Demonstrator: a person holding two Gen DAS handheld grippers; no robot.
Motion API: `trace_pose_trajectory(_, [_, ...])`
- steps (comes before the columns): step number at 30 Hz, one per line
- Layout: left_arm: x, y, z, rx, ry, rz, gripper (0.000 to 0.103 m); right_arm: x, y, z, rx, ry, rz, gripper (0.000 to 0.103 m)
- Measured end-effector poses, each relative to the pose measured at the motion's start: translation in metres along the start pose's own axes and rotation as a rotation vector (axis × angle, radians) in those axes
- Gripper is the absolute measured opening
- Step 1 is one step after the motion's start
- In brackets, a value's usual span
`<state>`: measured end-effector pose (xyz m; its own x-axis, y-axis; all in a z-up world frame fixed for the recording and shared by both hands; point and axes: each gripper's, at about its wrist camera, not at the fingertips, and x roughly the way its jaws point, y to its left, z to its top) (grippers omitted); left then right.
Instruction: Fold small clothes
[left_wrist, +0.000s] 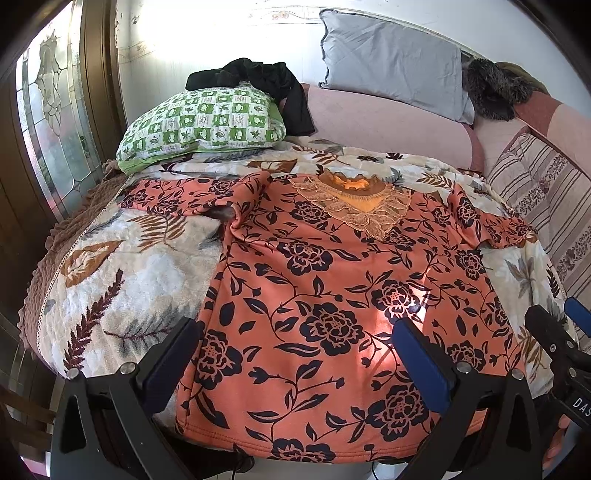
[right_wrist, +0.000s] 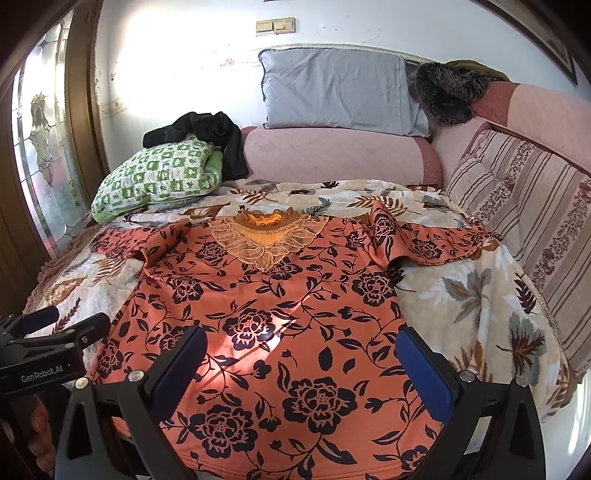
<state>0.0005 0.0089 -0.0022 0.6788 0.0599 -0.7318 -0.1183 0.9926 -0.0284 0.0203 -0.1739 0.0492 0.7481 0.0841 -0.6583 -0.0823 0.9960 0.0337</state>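
Note:
An orange top with dark floral print (left_wrist: 314, 295) lies spread flat, front up, on the leaf-patterned blanket (left_wrist: 129, 258); its lace collar (left_wrist: 354, 206) points away and the hem hangs at the near edge. It also shows in the right wrist view (right_wrist: 288, 314). My left gripper (left_wrist: 299, 354) is open, above the hem's left part. My right gripper (right_wrist: 303, 369) is open, above the hem's right part. Both are empty. The right gripper shows at the left wrist view's right edge (left_wrist: 561, 332), the left gripper at the right wrist view's left edge (right_wrist: 55, 332).
A green checked pillow (left_wrist: 203, 125) with a black garment (left_wrist: 266, 81) on it lies at the back left. A grey pillow (left_wrist: 395, 62) leans on the wall above a pink bolster (left_wrist: 388, 125). A striped cushion (right_wrist: 517, 206) lines the right. A glass door (left_wrist: 55, 122) stands left.

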Motion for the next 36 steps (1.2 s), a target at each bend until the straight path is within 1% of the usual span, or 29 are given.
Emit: trace_pose_trajectory(36, [0.011,0.004,0.000,-0.009,0.019,0.003,0.103,0.012,0.002,0.003,0.003,0.011,0.003,0.103])
